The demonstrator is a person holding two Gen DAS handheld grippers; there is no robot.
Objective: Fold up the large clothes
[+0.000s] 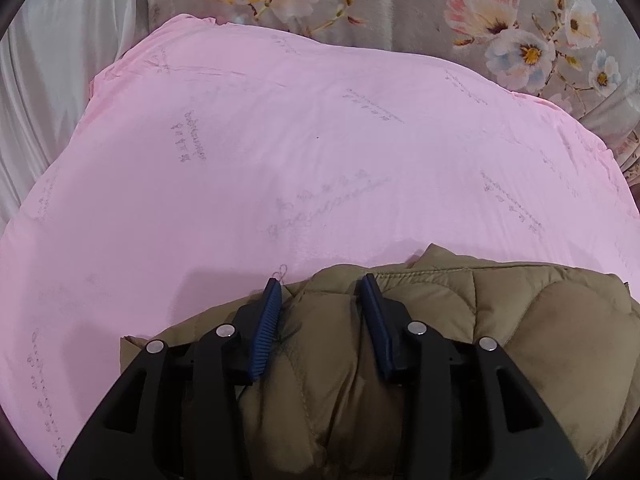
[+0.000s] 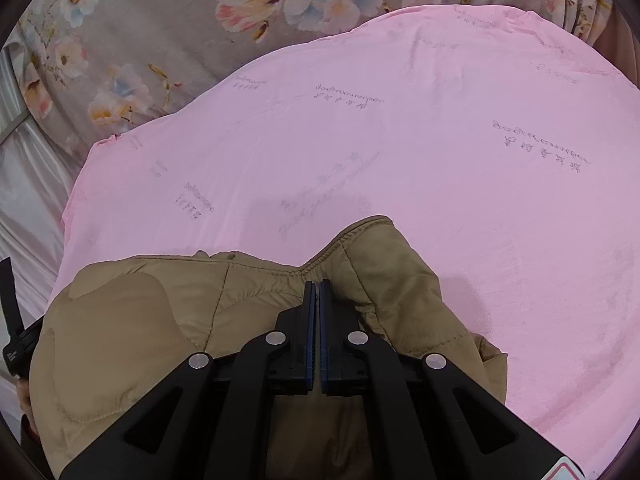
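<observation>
One garment is in play: a tan quilted jacket [image 1: 420, 340], bunched at the near edge of a pink sheet [image 1: 280, 160] spread over a bed. It looks puffy, soft and light, with a smooth shell that will probably slide on the sheet and spring back from a crease, so my guess is that seams and stitched edges give a surer hold than the padded panels.

Its shape is hard to read from these close views. In the right wrist view a stitched, curved edge, perhaps a collar or hem, points away from the camera toward the middle of the sheet, while the bulk spreads left and right along the sheet's near edge; that sideways spread seems to be the long axis, though I cannot be sure.

The left gripper [image 1: 322, 282] has its blue pads part-way apart around a padded ridge of the jacket; whether they press on it I cannot tell. The right gripper [image 2: 318, 285] has its pads drawn together just behind the stitched edge, and any pinched fabric is hidden.

Beyond the sheet's far edge lies a grey floral bedspread [image 1: 400, 8].
</observation>
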